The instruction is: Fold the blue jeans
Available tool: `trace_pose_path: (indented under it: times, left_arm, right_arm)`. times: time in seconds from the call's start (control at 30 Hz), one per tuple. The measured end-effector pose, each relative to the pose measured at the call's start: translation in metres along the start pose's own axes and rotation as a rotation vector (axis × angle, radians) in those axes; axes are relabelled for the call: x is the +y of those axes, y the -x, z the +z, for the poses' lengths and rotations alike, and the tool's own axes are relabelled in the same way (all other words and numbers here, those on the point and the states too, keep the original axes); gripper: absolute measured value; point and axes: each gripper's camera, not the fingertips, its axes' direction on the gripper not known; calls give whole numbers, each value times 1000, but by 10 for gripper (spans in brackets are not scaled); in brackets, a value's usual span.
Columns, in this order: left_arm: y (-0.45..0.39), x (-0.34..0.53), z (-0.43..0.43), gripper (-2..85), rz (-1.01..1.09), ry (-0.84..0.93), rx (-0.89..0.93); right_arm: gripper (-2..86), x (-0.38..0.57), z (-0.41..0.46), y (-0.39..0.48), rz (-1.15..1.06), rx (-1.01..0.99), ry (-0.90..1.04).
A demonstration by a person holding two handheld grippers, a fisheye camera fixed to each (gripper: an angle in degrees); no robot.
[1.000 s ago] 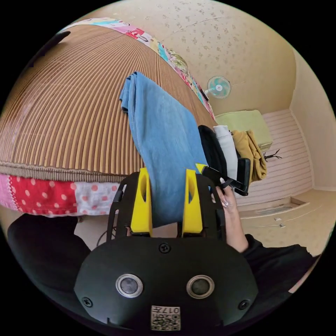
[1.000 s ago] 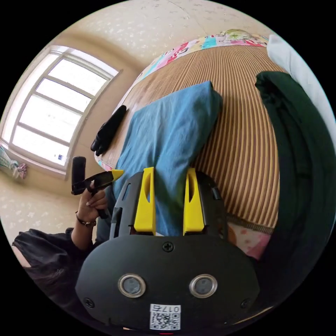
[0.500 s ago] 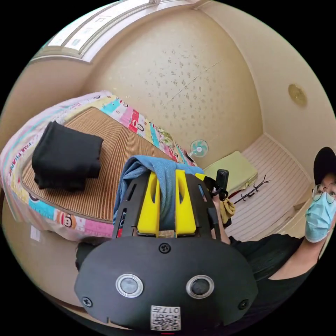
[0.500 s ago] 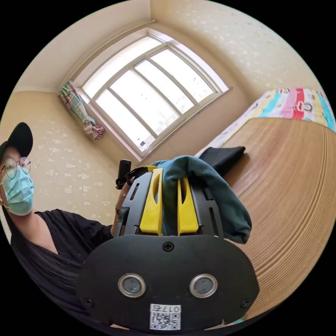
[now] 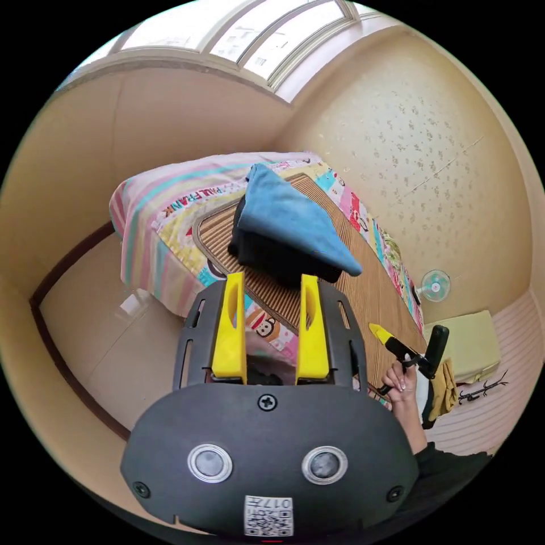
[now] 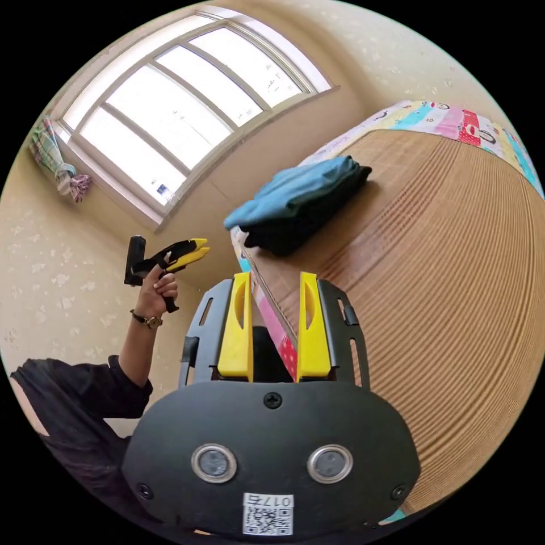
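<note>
The folded blue jeans lie on top of a stack of black folded clothes at the corner of the bed's striped mat. In the right gripper view the same jeans rest on the black stack near the window end of the mat. My left gripper hangs open and holds nothing, short of the stack. My right gripper is open too, over the mat's edge. The right gripper shows lower right in the left gripper view, in a hand. The left gripper shows in the right gripper view.
A patchwork sheet hangs over the bed's sides above the floor. A small fan, a green box and ochre cloth stand far right. A large window fills the wall behind the bed. The person's black sleeve is at lower left.
Both grippers have let go of the jeans, which now rest on the black stack. Both hands have drawn back from the stack with jaws apart.
</note>
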Motion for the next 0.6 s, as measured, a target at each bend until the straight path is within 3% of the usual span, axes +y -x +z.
trace_pose_path:
  times: [0.2, 0.3, 0.37, 0.5, 0.6]
  left_arm:
    - [-75, 94, 21, 122, 220, -33, 133]
    - [-124, 125, 33, 113, 346, -50, 202]
    - [-158, 141, 48, 111, 417, -12, 308]
    - [-194, 153, 70, 108, 471, 103, 412]
    - [-209, 159, 72, 107, 503, 133, 448]
  right_arm:
    - [131, 143, -143, 26, 54, 418, -112]
    - [134, 193, -249, 65, 117, 800, -296]
    - [137, 232, -323, 86, 270, 1087, -437]
    - [143, 285, -397, 81, 483, 1177, -540]
    - [119, 291, -407, 18, 730, 1139, -278]
